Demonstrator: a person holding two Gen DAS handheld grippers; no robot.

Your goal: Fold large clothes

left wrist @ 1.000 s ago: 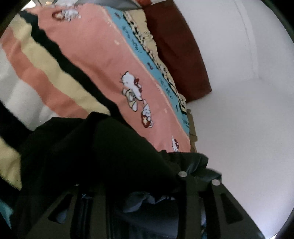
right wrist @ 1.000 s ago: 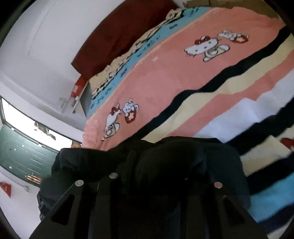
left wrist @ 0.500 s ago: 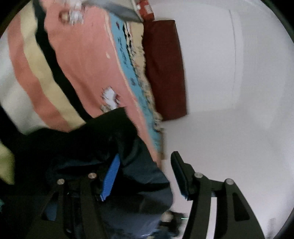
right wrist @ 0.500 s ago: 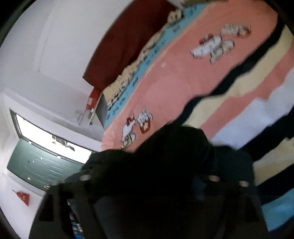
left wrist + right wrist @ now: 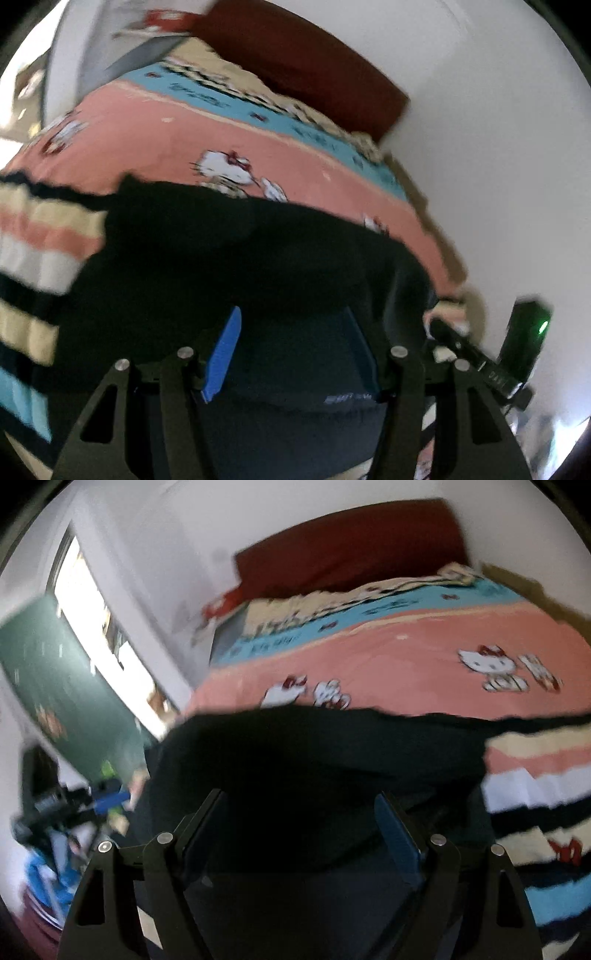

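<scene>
Fingers of the left gripper (image 5: 291,354) and of the right gripper (image 5: 301,834) are standing apart, their jaws having just been opening, and no pad is pressing on cloth. The dark garment (image 5: 240,258) is lying on the bed (image 5: 155,147), over the striped cartoon-cat blanket (image 5: 424,653), below both grippers. One fold seems to be finishing with the release; the next move is probably calling for finding a fresh edge and gripping it on both sides. Small pale writing on the garment and words on the blanket's blue band are too blurred to read.
</scene>
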